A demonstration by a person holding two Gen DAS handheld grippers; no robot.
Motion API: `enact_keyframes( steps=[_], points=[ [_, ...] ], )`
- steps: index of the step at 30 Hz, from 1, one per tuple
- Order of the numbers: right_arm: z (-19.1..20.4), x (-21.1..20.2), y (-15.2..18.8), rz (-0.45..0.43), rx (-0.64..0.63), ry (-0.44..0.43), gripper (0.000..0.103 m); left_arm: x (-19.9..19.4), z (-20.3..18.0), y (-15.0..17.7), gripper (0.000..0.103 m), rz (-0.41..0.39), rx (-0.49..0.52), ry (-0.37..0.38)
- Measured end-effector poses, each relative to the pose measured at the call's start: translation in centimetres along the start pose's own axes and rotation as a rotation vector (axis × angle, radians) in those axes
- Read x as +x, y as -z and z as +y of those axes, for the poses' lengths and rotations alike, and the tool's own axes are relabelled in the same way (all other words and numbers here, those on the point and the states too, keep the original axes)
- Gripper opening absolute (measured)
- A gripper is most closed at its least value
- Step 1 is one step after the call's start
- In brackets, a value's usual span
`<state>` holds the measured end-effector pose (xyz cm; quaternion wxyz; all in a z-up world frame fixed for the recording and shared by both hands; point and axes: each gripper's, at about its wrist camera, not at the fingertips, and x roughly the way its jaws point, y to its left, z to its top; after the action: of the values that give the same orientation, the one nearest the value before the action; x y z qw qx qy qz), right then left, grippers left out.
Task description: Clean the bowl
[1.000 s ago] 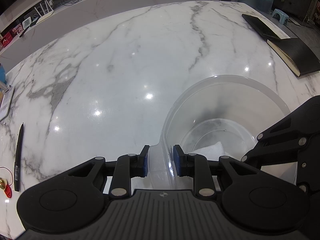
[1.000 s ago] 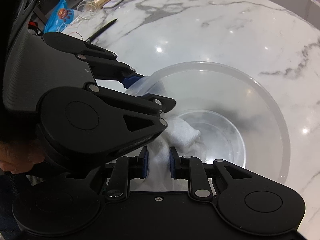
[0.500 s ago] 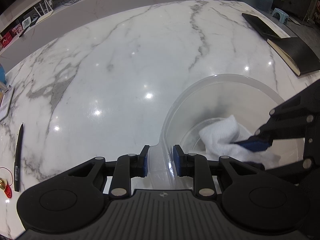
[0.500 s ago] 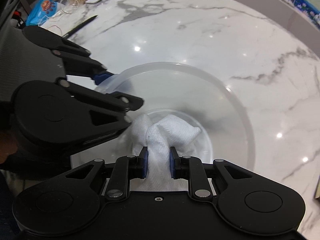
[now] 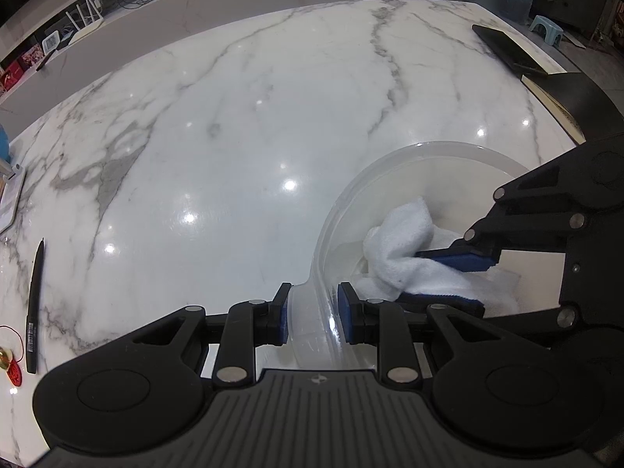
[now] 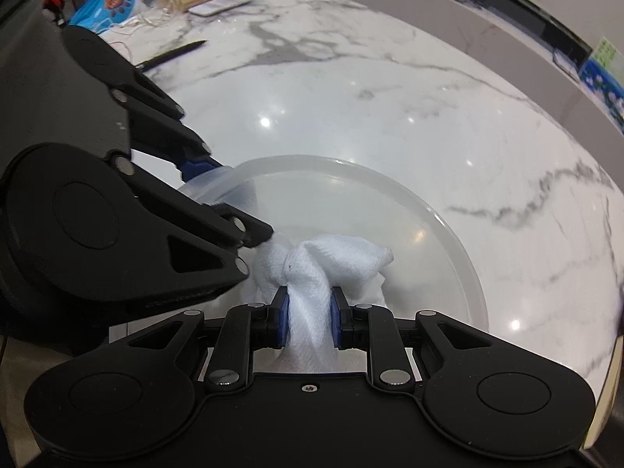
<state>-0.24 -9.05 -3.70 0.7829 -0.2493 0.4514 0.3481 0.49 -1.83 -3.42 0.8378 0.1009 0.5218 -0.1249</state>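
Note:
A clear plastic bowl stands on the white marble table. My left gripper is shut on the bowl's near rim, one blue pad outside and one inside. It shows at the left of the right wrist view, clamped on the rim. My right gripper is shut on a bunched white cloth inside the bowl. From the left wrist view the cloth sits between the right gripper's blue pads, against the bowl's inner wall near the left gripper.
A black pen and a red charm on a cord lie at the table's left. Black notebooks rest at the far right edge. In the right wrist view, a blue snack bag, cables and a pen lie at the far left.
The right gripper has rolled and swept the cloth across the bowl's inside, from the bottom toward the near wall by the left gripper. The left gripper and bowl have stayed still.

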Motion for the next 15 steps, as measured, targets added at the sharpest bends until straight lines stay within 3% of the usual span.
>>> enact_keyframes(
  steps=[15],
  points=[
    [1.3, -0.1, -0.3, -0.03, -0.078, -0.07, 0.019, 0.0, 0.1, 0.0, 0.022, 0.001, 0.002, 0.002]
  ],
)
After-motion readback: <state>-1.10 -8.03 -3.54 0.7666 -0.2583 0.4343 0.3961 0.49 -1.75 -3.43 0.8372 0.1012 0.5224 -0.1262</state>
